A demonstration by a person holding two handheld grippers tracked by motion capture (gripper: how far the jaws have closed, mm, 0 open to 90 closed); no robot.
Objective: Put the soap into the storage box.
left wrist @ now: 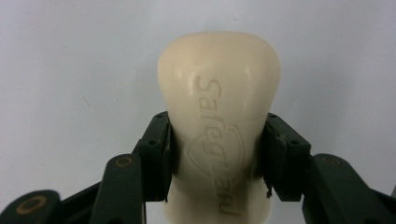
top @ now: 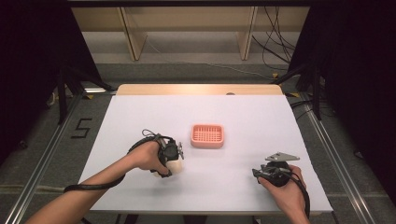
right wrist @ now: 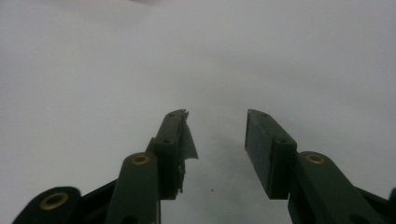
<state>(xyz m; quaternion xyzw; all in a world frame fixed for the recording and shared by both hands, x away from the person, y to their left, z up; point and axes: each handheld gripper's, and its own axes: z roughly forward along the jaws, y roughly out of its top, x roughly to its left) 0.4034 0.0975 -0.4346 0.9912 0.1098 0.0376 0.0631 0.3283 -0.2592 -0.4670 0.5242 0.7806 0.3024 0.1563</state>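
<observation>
Left hand (top: 148, 156) grips the left gripper (top: 173, 161), forearm entering from the lower left; its 2 jaws are clamped on a soap (left wrist: 219, 126). Right hand (top: 286, 186) holds the right gripper (right wrist: 217, 144), jaws parted, nothing between them.

A white sheet covers the worktop (top: 140, 112), leaving a wooden strip bare at its far edge. Black cables (top: 275, 44) trail across the grey floor (top: 187, 70) beyond it.
</observation>
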